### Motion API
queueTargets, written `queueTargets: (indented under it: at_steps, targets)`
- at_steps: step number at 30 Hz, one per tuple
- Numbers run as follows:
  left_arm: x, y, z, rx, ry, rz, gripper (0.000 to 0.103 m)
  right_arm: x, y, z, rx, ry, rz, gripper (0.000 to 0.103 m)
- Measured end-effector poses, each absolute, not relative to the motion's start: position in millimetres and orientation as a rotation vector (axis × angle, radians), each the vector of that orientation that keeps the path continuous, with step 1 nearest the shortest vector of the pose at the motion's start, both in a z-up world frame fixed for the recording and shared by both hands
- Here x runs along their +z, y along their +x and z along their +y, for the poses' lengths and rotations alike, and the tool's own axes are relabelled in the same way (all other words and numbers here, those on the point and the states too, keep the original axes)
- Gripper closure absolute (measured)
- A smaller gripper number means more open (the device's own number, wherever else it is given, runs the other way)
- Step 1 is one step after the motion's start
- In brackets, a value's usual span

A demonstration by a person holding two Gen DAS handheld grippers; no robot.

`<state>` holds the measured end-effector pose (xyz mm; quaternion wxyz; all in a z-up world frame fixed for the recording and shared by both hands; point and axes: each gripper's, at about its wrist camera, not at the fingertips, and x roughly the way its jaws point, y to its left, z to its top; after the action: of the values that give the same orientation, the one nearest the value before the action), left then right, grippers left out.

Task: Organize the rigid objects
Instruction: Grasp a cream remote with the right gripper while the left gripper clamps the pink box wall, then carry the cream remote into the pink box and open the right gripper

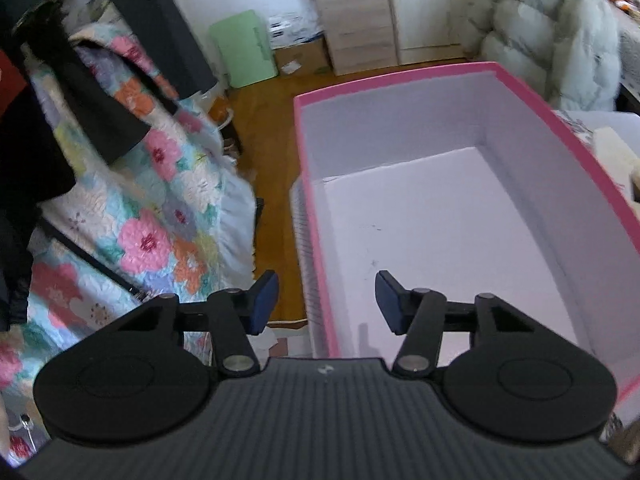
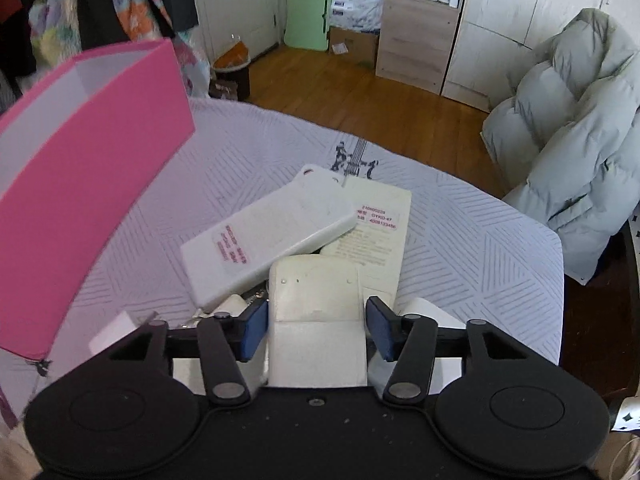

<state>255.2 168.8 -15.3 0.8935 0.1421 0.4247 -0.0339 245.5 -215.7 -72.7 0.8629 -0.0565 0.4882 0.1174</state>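
A pink box (image 1: 400, 84) with a white lining fills the right of the left wrist view. My left gripper (image 1: 326, 300) is open and straddles the box's near left wall, one finger outside and one inside, neither pad touching it. In the right wrist view the same box (image 2: 92, 152) stands tilted at the left. A pile of white rigid pieces lies on the cloth: a flat white case (image 2: 272, 236), a labelled card (image 2: 380, 220) and a cream card holder (image 2: 314, 280). My right gripper (image 2: 317, 326) has the cream holder between its pads, with a thin gap at the right pad.
A pale patterned cloth (image 2: 460, 240) covers the table. A grey-green puffer jacket (image 2: 568, 160) hangs over a chair at the right. A floral quilt (image 1: 152, 200) and dark clothes hang at the left. Beyond are wooden floor, a green panel (image 1: 244, 48) and light wood cabinets (image 2: 416, 40).
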Motion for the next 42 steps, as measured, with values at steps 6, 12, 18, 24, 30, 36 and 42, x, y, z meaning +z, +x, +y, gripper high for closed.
queueTargets:
  at_steps: [6, 12, 18, 24, 30, 36, 42]
  targets:
    - [-24, 253, 171, -0.052, 0.281, 0.887, 0.087, -69, 245, -214, 0.233, -0.123, 0.972, 0.045]
    - [-24, 247, 172, -0.047, 0.21, 0.826, 0.097, -36, 215, -208, 0.224, -0.161, 0.833, 0.045]
    - [-31, 245, 173, -0.043, 0.164, 0.763, 0.1, -3, 187, -207, 0.221, -0.161, 0.739, 0.045]
    - [-27, 237, 174, -0.059, 0.144, 0.71, 0.1, 19, 174, -205, 0.211, -0.172, 0.677, 0.045]
    - [-27, 232, 168, -0.066, 0.165, 0.691, 0.1, 43, 166, -192, 0.226, -0.174, 0.604, 0.045]
    - [-28, 228, 161, -0.104, 0.161, 0.667, 0.1, 91, 162, -166, 0.339, -0.125, 0.486, 0.045]
    - [-28, 227, 158, -0.132, 0.138, 0.656, 0.1, 113, 180, -121, 0.55, -0.012, 0.473, 0.045]
